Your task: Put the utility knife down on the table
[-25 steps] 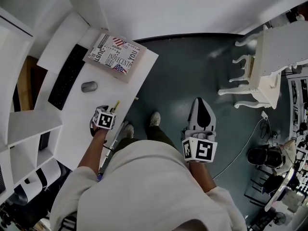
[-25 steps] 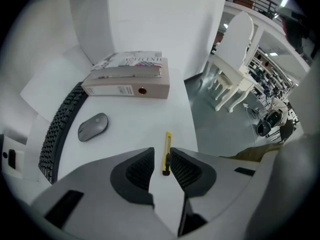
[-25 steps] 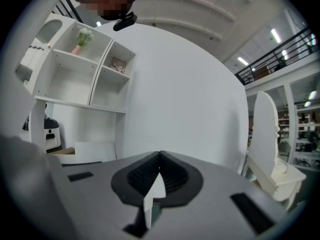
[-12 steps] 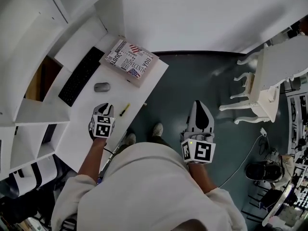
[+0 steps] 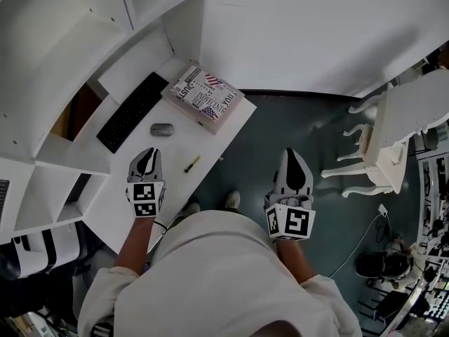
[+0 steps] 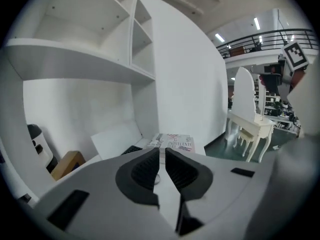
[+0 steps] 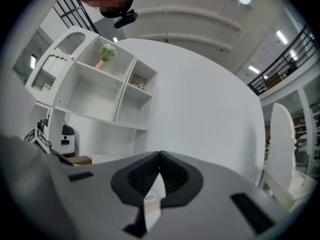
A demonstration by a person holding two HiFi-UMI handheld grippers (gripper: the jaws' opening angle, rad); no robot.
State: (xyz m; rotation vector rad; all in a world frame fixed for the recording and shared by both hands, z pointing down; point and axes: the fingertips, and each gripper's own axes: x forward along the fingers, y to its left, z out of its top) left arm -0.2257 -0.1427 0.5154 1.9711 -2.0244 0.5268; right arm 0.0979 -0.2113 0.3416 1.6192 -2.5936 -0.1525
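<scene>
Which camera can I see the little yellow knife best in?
The head view: the knife lies whole on the table, near its edge, nothing covering it. The left gripper view shows the table's far end, no knife. The right gripper view shows wall and shelves, no knife.

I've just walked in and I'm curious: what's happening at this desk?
A person holds a gripper in each hand. The utility knife lies on the white table, free of both. The left gripper hovers beside it; its jaws have just been closing with nothing between them. The right gripper, shut, hangs over the floor.
</scene>
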